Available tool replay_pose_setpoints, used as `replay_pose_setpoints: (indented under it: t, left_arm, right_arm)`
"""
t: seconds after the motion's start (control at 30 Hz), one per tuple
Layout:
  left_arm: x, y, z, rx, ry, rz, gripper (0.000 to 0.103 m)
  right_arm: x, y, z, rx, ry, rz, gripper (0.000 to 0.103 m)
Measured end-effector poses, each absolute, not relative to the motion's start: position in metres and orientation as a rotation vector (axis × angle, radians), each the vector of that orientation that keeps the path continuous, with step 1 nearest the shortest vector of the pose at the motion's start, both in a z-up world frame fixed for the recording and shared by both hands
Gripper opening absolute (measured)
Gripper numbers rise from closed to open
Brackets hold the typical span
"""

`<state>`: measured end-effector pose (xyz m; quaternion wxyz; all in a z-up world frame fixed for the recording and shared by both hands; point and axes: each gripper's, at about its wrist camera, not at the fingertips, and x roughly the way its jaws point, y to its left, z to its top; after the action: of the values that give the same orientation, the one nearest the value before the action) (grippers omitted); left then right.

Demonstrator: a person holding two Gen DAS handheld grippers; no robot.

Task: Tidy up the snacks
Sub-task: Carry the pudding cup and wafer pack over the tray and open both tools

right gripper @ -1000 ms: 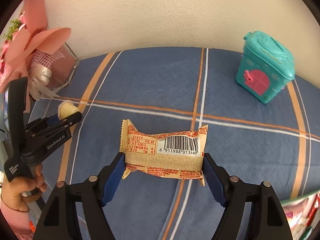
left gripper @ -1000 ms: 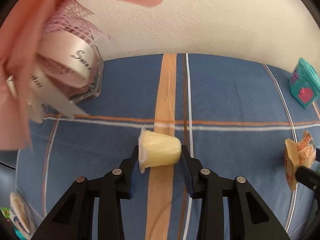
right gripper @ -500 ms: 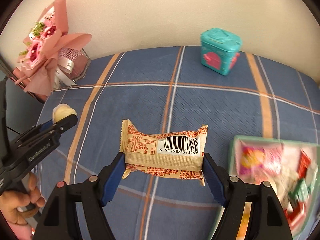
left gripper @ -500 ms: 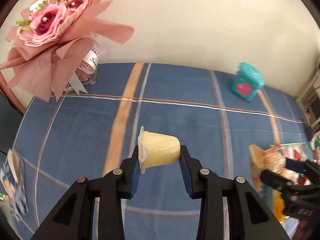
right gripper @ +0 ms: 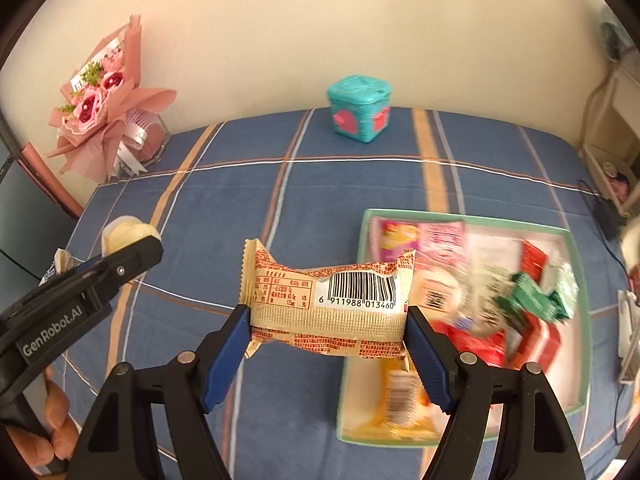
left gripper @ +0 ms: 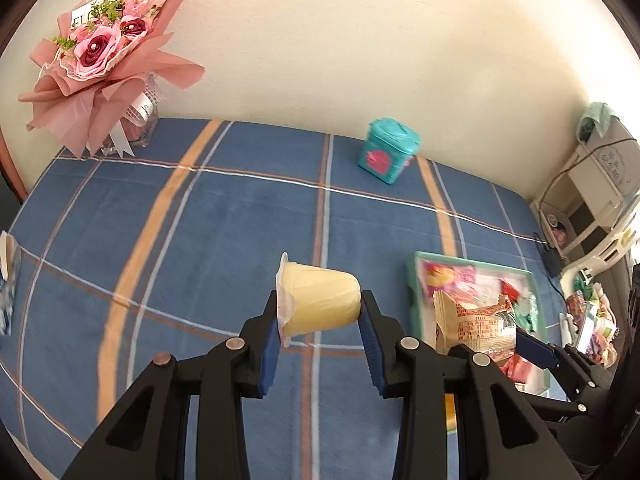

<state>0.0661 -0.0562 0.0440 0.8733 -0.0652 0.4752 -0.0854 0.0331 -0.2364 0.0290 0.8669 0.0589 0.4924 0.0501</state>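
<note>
My left gripper [left gripper: 320, 320] is shut on a pale yellow jelly cup [left gripper: 320, 300], held on its side above the blue plaid cloth. My right gripper [right gripper: 328, 328] is shut on a beige and red snack packet [right gripper: 326, 304] with a barcode, held above the cloth at the left edge of a green tray [right gripper: 576, 320] full of snack packets. In the left wrist view the tray [left gripper: 412, 272] lies to the right, with the right gripper [left gripper: 536, 350] and its packet [left gripper: 472, 320] over it. The left gripper [right gripper: 120, 264] and jelly cup [right gripper: 128, 232] show at the left of the right wrist view.
A teal toy box [left gripper: 388, 150] stands near the wall at the back. A pink flower bouquet [left gripper: 104, 60] in a glass vase stands at the back left. A blue and white packet [left gripper: 8, 280] lies at the cloth's left edge. Shelves and clutter [left gripper: 592, 208] are off the right side.
Both grippers have pulled back and swung right with their snacks still held. The bouquet has receded, and the green tray has come into view under the right gripper.
</note>
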Motion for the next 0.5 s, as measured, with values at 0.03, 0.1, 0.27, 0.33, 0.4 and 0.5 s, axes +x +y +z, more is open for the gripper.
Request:
replay_pose_setpoints:
  t: [0.03,0.1,0.27,0.33,0.4,0.5]
  left_arm:
    - [0.061,-0.063,0.044,-0.133,0.99,-0.183,0.038]
    - [0.054,-0.077,0.044,-0.119,0.989,-0.196,0.038]
    - [0.047,-0.117,0.039,-0.106,1.003,-0.252,0.038]
    - [0.045,-0.137,0.037,-0.089,1.011,-0.281,0.038]
    - [0.045,-0.156,0.033,-0.071,1.016,-0.31,0.038]
    - [0.047,-0.182,0.023,-0.033,1.029,-0.343,0.038]
  right_arm:
    - [0.027,-0.243,0.028,0.126,1.019,0.094,0.078]
    - [0.021,-0.253,0.026,0.128,1.014,0.074,0.078]
    - [0.017,-0.287,0.022,0.16,1.01,0.015,0.079]
    - [0.017,-0.307,0.019,0.2,1.01,-0.01,0.079]
    - [0.017,-0.326,0.015,0.237,1.012,-0.038,0.079]
    - [0.018,-0.353,0.01,0.28,1.013,-0.074,0.079]
